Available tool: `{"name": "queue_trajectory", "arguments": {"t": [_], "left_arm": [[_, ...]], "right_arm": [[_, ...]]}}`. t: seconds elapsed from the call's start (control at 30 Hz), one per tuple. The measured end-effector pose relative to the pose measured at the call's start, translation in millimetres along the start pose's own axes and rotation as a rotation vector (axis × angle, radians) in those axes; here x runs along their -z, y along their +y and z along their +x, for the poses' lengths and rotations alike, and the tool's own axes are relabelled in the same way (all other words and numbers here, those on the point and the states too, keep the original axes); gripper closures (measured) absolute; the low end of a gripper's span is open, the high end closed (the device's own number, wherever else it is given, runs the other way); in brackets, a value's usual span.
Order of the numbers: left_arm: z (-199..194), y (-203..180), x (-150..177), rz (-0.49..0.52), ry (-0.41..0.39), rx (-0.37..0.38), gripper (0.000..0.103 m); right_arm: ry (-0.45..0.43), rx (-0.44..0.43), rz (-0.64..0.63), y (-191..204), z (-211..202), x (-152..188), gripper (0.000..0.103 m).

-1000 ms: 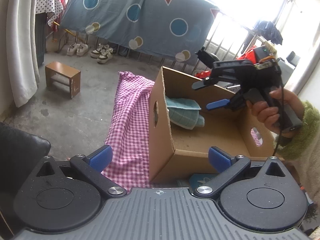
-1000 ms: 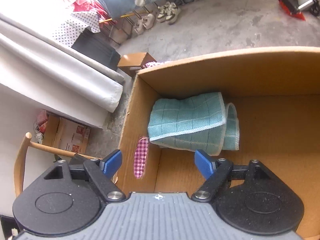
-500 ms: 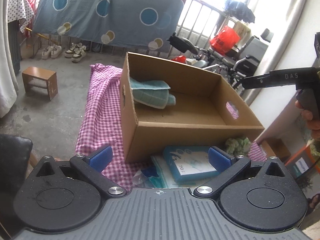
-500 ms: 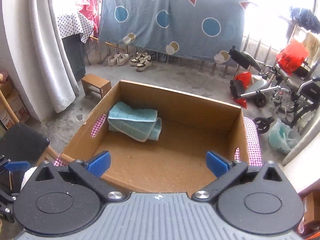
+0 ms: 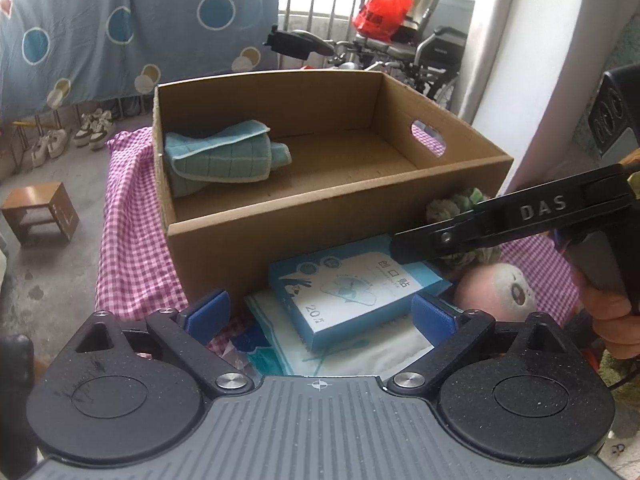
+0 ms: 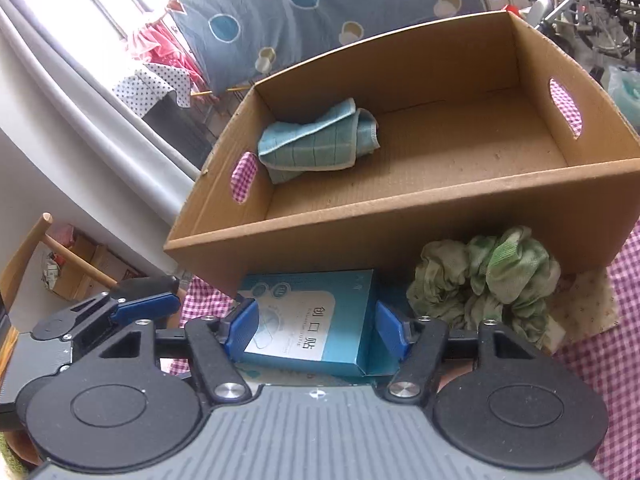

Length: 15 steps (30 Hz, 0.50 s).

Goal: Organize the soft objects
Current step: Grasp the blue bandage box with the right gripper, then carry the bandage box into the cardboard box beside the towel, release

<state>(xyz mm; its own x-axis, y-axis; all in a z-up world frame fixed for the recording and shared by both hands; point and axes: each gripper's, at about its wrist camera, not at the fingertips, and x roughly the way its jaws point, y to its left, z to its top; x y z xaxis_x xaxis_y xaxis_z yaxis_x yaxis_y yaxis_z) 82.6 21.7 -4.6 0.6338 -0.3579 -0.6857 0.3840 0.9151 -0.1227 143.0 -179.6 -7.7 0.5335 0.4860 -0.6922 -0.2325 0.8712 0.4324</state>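
Note:
A cardboard box [image 5: 320,220] [image 6: 400,232] stands on a pink checked cloth [image 5: 132,240], with a folded teal towel [image 5: 220,156] [image 6: 316,140] in its far left corner. Before the box lie a blue carton [image 5: 352,292] [image 6: 312,320], a crumpled green cloth [image 6: 484,280] [image 5: 460,204] and a pink plush [image 5: 496,292]. My right gripper [image 6: 316,330] [image 5: 404,246] hangs over the carton, its jaws closing. The carton shows between the pads, and I cannot tell if they touch it. My left gripper [image 5: 320,314] is wide, narrowing slightly, nothing gripped, and points at the carton from the front.
A white packet [image 5: 360,356] lies under the blue carton. A hand [image 5: 612,320] holds the right gripper's handle. Off the table's left stand a wooden stool [image 5: 40,212] and a wooden chair [image 6: 40,240]. Wheelchairs [image 5: 436,52] are parked behind the box.
The right gripper has left the box, dropped to the items in front of it and narrowed its jaws. The left gripper has moved right and lower, toward the blue carton.

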Motion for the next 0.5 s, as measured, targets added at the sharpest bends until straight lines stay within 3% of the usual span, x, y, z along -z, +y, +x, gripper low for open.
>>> {"name": "queue_trajectory", "arguments": {"t": [0.3,0.5], "left_arm": [[32.1,-13.3,-1.2,0.103,0.089,0.0,0.024],[41.8,-15.1,-0.5,0.106,0.12,0.0,0.024]], "right_arm": [[0.058,0.023,-0.002,-5.2,26.7,-0.5,0.049],[0.066,-0.004,0.012,-10.4,32.7,0.2,0.049]]}}
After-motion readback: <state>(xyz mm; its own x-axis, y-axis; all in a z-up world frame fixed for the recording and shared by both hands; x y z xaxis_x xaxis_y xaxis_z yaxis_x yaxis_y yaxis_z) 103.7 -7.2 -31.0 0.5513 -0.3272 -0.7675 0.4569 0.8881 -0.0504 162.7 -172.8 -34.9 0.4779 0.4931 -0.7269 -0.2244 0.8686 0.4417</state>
